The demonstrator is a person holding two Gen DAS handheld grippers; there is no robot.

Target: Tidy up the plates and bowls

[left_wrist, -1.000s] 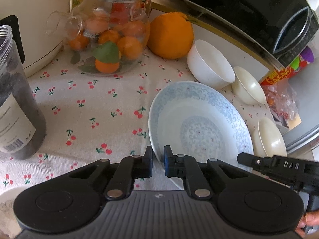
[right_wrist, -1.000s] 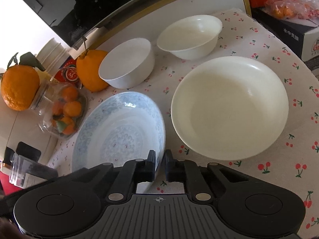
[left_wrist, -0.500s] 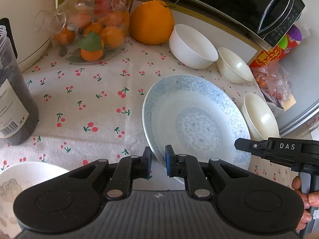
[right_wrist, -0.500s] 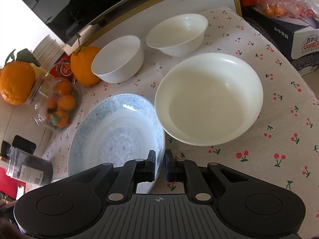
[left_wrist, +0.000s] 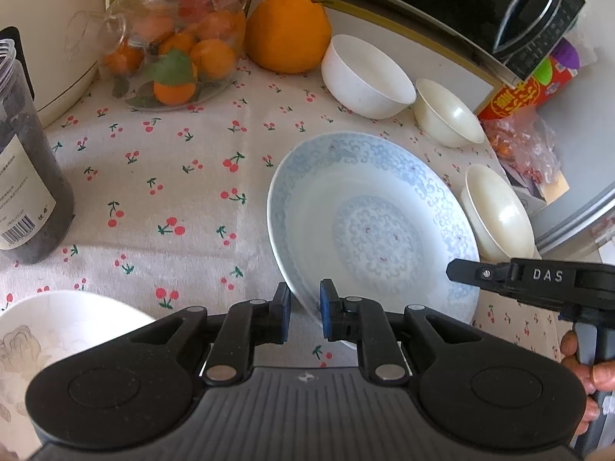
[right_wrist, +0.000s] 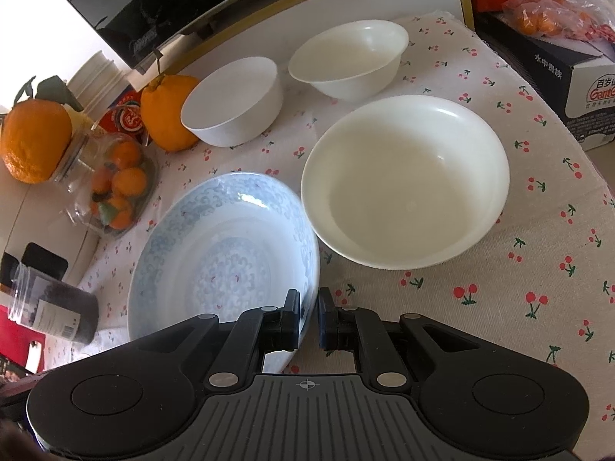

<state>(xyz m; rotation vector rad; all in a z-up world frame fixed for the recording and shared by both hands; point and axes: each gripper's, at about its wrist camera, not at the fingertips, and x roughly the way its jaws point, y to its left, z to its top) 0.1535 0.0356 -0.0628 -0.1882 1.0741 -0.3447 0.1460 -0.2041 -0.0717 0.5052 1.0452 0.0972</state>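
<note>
the left gripper (left_wrist: 303,313) straddles the near rim of the blue patterned plate (left_wrist: 369,226), rim in the slot, pads slightly apart and not clearly pressing it. the right gripper (right_wrist: 307,317) is clamped together on that plate's near right rim.

the left wrist view alone catches the right gripper's black body from the side, a hand (left_wrist: 584,368) on its handle, plus a printed white bowl (left_wrist: 57,326) at near left and a microwave (left_wrist: 519,4) at far right. the right wrist view alone shows the large cream bowl (right_wrist: 403,180) fully open, just right of the plate, and a dark carton (right_wrist: 576,88) at the table's far right edge.

on the cherry tablecloth (left_wrist: 161,161), a straight-sided white bowl (left_wrist: 365,77) and a flared cream bowl (left_wrist: 446,111) sit far behind the plate, all empty. a big orange (left_wrist: 288,30) stands left of the white bowl. the glass jar (left_wrist: 177,38) holds small oranges and a green leaf. a clear canister (left_wrist: 27,176) of dark contents stands at left.
</note>
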